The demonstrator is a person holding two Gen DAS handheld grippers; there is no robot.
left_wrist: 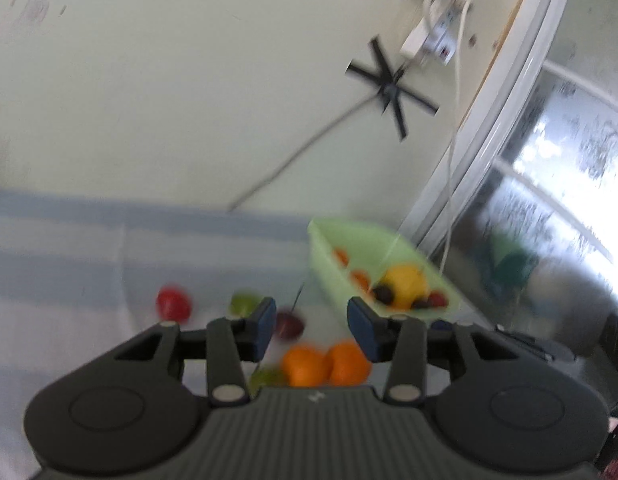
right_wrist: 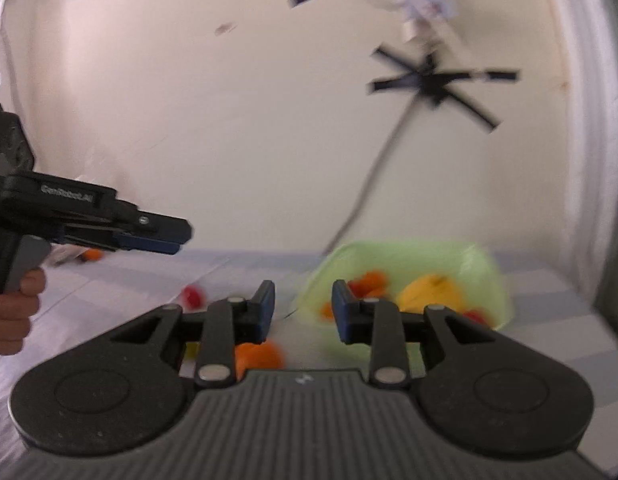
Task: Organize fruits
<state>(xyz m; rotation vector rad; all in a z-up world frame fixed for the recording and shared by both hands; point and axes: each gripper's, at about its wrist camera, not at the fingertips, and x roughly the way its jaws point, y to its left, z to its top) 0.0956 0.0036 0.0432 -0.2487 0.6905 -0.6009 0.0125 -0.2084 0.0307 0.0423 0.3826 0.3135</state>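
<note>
A light green bin [left_wrist: 341, 236] holds a yellow fruit [left_wrist: 405, 280], small orange fruits, dark ones and a red one. On the cloth lie two oranges [left_wrist: 325, 364], a dark red cherry [left_wrist: 289, 322], a red fruit [left_wrist: 173, 304] and green fruits [left_wrist: 243, 304]. My left gripper [left_wrist: 312, 330] is open and empty above the oranges. In the right wrist view the bin [right_wrist: 409, 256] sits ahead, an orange [right_wrist: 257, 354] and a red fruit [right_wrist: 193, 296] lie on the cloth. My right gripper [right_wrist: 303, 308] is open and empty. The left gripper [right_wrist: 165, 240] shows at left, raised.
A pale wall with black tape crosses [left_wrist: 391, 86], a cable and a white power strip [left_wrist: 429, 36] stands behind the table. A window [left_wrist: 549, 184] is at right. A striped white-blue cloth [left_wrist: 69, 248] covers the table. Another small orange [right_wrist: 94, 255] lies far left.
</note>
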